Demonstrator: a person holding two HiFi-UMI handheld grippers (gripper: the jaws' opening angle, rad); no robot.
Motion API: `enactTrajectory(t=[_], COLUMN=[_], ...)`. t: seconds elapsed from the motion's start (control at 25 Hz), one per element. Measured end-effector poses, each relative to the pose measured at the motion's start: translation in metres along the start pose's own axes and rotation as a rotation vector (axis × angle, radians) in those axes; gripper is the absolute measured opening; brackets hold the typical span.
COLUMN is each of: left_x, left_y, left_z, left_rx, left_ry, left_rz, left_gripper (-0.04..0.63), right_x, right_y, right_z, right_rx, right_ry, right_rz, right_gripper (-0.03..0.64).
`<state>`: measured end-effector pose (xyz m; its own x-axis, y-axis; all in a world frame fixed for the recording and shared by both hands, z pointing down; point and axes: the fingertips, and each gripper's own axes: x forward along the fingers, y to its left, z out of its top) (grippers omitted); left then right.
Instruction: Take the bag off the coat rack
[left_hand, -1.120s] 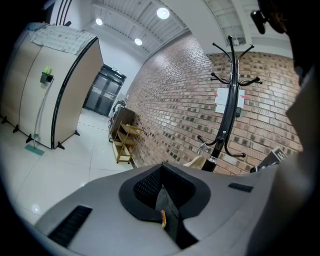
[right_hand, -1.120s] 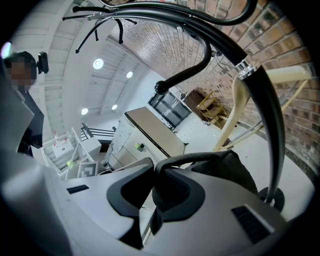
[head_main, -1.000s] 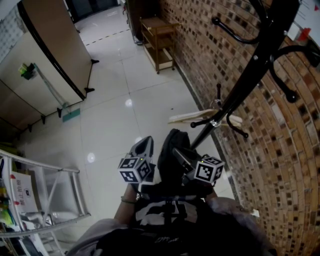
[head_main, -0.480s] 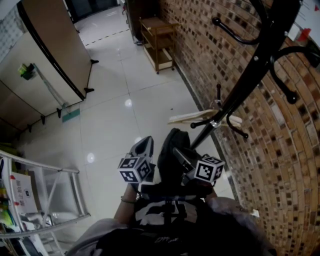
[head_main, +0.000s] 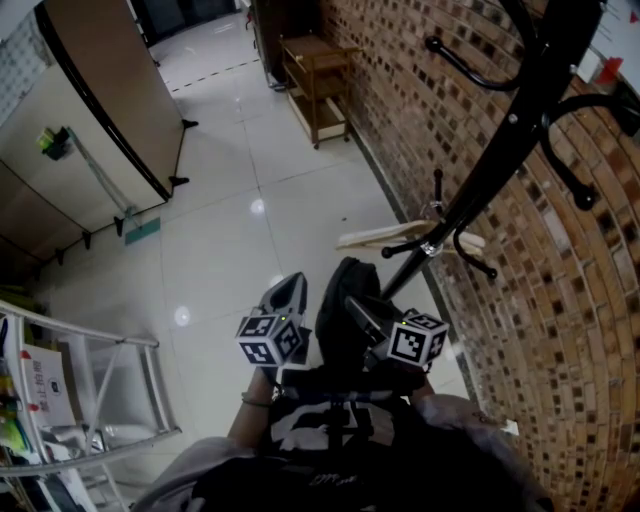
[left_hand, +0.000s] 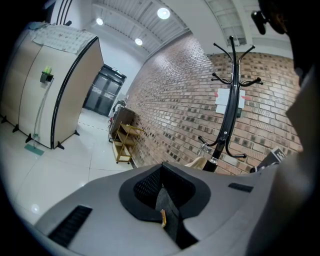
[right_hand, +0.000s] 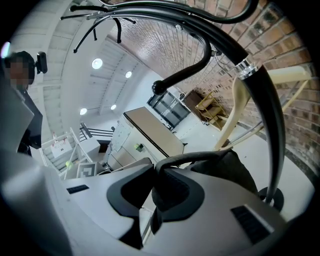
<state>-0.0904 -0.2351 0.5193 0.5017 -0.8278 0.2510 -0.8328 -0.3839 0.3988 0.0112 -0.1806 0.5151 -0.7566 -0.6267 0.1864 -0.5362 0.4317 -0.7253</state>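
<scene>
Left gripper: jaws pressed together with nothing between them. In the head view it sits just left of the bag.
Right gripper: jaws clamped on the bag's strap.
Strap: black. It arcs out of the right jaws and runs over to the bag.
Bag: black. In the head view it is ahead of the person, between the two grippers. It is just beside the rack's pole, low down, and apart from the hooks. Whether it touches the floor cannot be told.
Rack: a black pole with curved hooks high and low, standing close to the wall.
Hanger: cream, lying across the low hooks, beyond the bag.
Wall: brick, running along the right.
Shelf: wooden, against the wall, well beyond the rack.
Floor: pale glossy tiles.
Partition: beige with a black edge, at the left, well apart from the rack.
</scene>
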Motion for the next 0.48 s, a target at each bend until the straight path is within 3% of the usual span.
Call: enactTrajectory(t=[0.48], left_x=[0.0008], left_y=[0.0019], left_z=[0.0024], left_rx=[-0.004], left_ry=[-0.005], left_rz=[0.003], left_gripper=[0.008], right_x=[0.0023], right_y=[0.0058], right_z=[0.0019], right_rx=[-0.006], right_ry=[0.009], right_rz=[-0.004], right_gripper=[0.041])
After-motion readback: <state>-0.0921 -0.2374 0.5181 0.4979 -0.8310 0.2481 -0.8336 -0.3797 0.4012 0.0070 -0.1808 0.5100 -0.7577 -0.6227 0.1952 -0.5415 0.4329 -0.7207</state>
